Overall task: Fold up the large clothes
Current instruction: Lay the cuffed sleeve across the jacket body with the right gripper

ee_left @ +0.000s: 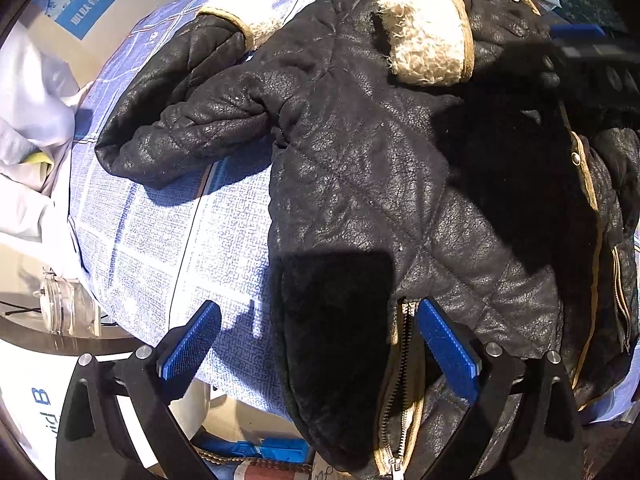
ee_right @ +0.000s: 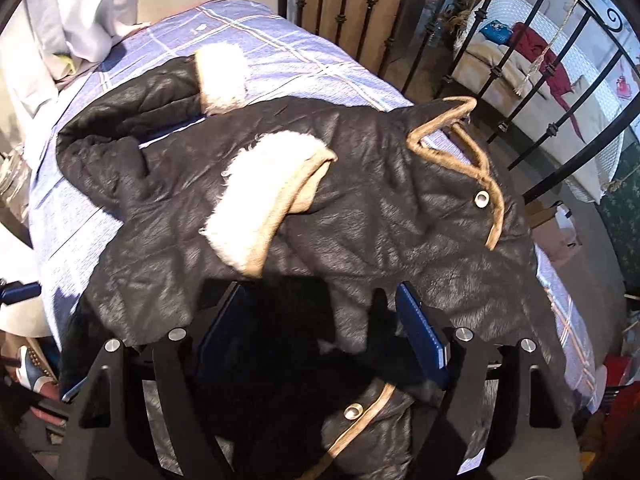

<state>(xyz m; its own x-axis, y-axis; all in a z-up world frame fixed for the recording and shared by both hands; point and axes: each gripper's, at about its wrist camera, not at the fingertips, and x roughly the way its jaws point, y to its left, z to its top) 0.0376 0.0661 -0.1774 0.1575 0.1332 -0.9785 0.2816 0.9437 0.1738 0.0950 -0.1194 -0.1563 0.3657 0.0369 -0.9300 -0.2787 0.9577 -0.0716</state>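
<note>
A black quilted jacket [ee_left: 360, 152] with cream fleece cuffs and tan trim lies on a blue checked bed sheet [ee_left: 160, 232]. One sleeve [ee_left: 180, 120] stretches out to the left; a fleece cuff [ee_left: 424, 28] is folded onto the body. My left gripper [ee_left: 320, 344] is open, its blue pads astride the jacket's near zipper edge. My right gripper [ee_right: 320, 332] is open over the jacket [ee_right: 360, 208], above the dark lining by a snap button [ee_right: 354, 412]. The right gripper also shows at the right edge of the left wrist view [ee_left: 588, 48].
A black iron railing [ee_right: 360, 20] stands behind the bed. Pale cloth [ee_left: 32, 112] is piled at the left. A clear jar [ee_left: 64, 304] sits on a low table at lower left. Boxes and clutter lie on the floor around the bed.
</note>
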